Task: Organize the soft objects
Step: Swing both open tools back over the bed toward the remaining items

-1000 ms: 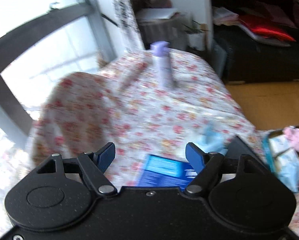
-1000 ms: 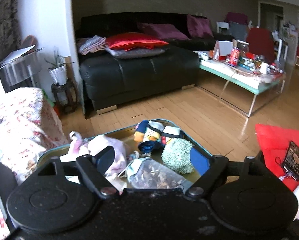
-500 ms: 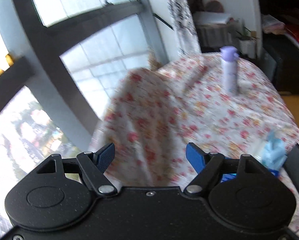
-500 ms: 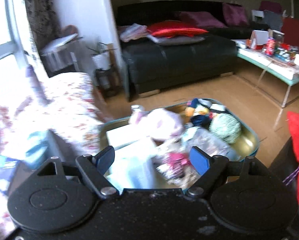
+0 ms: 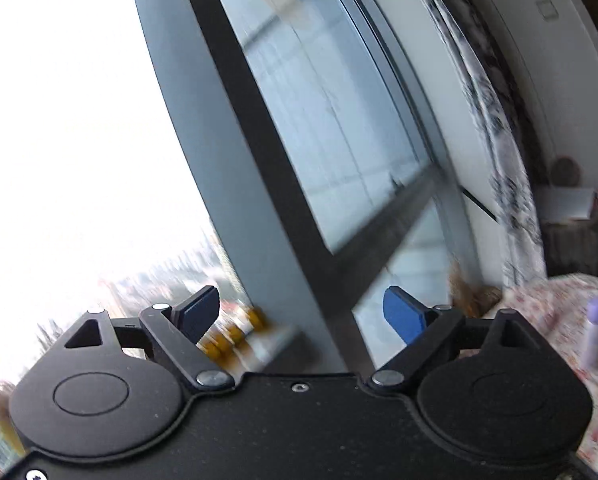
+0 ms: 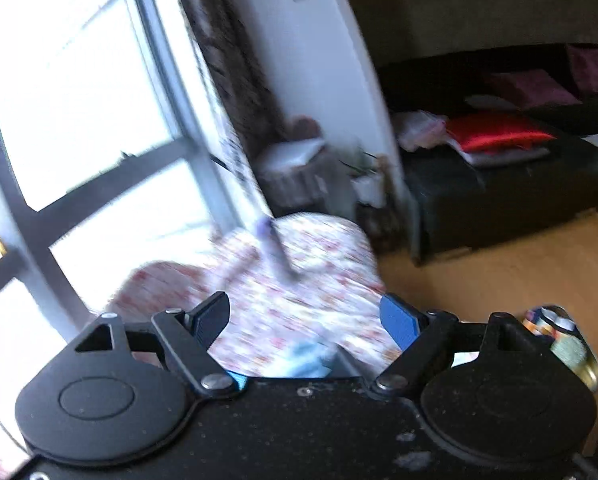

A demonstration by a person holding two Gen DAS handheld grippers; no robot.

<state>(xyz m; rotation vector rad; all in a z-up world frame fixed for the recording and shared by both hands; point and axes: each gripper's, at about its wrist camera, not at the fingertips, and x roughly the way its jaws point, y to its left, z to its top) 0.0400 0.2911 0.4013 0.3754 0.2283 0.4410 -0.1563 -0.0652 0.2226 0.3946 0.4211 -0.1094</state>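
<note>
Left tool [image 5: 301, 314]: blue pads spread wide, released, nothing between them. It points at the window [image 5: 331, 128], whose dark frame bars cross bright glass. A row of small amber items [image 5: 231, 330] sits on the sill beside the left pad; too blurred to identify.

Right tool [image 6: 305, 320]: pads likewise spread, released, nothing held. It points over the desk [image 6: 299, 280].

Desk: covered with a floral cloth, standing just beside the window and in front of the patterned curtain [image 6: 227, 92]. In the left view only its edge shows [image 5: 555, 312], low at the right.

Bottle [image 6: 275, 248]: lilac cap, upright on the desk toward the curtain side; streaked by motion blur in the right view, clearer in the left view [image 5: 595, 332].

Pale blue soft item [image 6: 309, 360]: on the near edge of the desk, partly behind the right tool's body; kind cannot be told.

Tin [image 6: 567, 344]: on the floor to the right of the desk, mostly hidden by the right tool; colourful soft things show inside, blurred.

Side stand [image 6: 291, 168]: behind the desk, against the white wall, with a pale flat item on top.

Plant [image 6: 363, 168]: beside the stand.

Sofa [image 6: 499, 188]: black, well beyond the desk, carrying a red cushion [image 6: 495, 132] and purple cushions.

Floor [image 6: 519, 276]: wood, between the desk and the sofa.
</note>
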